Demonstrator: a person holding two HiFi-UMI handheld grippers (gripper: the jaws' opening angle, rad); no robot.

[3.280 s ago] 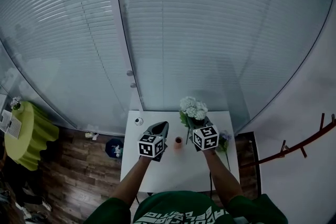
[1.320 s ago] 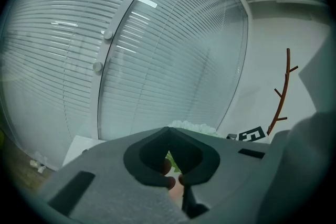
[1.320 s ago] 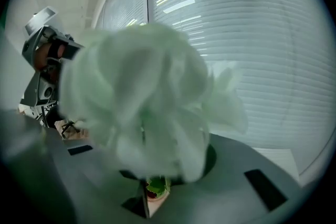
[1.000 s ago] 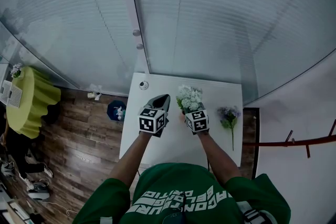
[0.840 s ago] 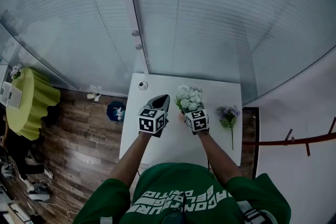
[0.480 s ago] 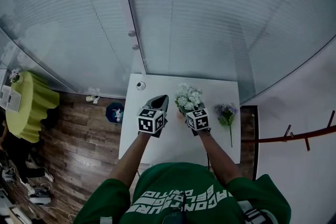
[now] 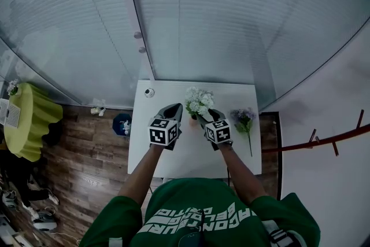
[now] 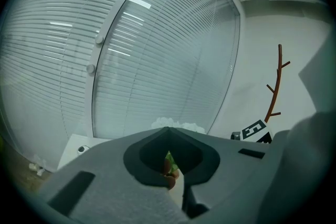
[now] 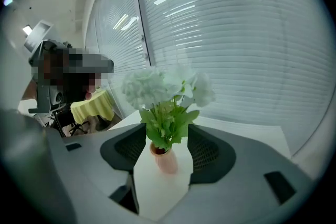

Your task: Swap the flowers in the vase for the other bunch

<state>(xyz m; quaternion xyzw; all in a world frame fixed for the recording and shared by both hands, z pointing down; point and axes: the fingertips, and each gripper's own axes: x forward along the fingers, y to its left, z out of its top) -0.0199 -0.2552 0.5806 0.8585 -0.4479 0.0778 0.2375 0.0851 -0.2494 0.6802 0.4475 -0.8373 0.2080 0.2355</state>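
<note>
Since a second ago the right gripper [image 9: 165,139] has let go of the white flowers [image 9: 157,86] and drawn back a little toward the person. Its jaws are opening, already spread wide, with nothing pressed between the pads. Beside it, the left gripper [image 8: 169,129] has its jaws closed tip to tip on nothing.

Just beyond the right jaws, framed in their gap but touching neither, stands the vase [image 9: 164,159]. It is small, pink and narrow-necked, upright on the table [image 7: 191,153]. The white flowers rise from it, round pale heads over broad green leaves, spreading far wider than the vase. From the left gripper the vase is ahead, glimpsed through the slit under its tips.

The purple bunch [image 7: 241,118] lies flat on the table to the right of the right gripper, heads away from the person, well apart from the vase. Behind the table runs a glass wall [image 7: 231,20] with blinds.
</note>
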